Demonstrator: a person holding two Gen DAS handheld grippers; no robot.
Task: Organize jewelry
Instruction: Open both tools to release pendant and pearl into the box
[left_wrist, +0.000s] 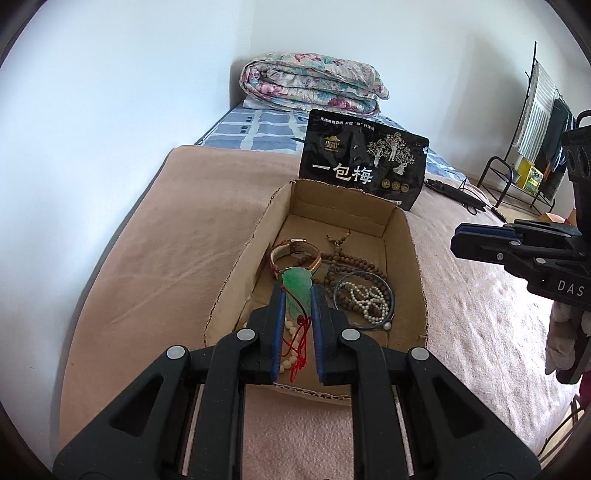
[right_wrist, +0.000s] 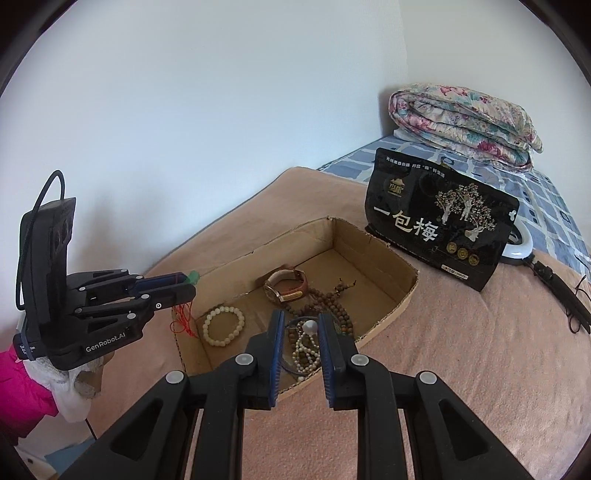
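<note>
Left wrist view: the left claw (left_wrist: 297, 295) pinches a green jade pendant (left_wrist: 297, 286), its red cord dangling, above the cardboard box (left_wrist: 413, 266); lower it in before letting go. The right claw (right_wrist: 301, 330) nips a pearl necklace (right_wrist: 309, 326).

- We read three big white characters, "一包梅", on the black pouch (left_wrist: 364, 158) that stands behind the cardboard box (left_wrist: 229, 280), far beyond the jaws.
- The small line on top of this pouch is too small for us to read.
- We read "GenRobot.AI" on the left gripper (right_wrist: 192, 281).
- We read "DAS" on the right gripper (left_wrist: 458, 242); the rest is cut off.
</note>
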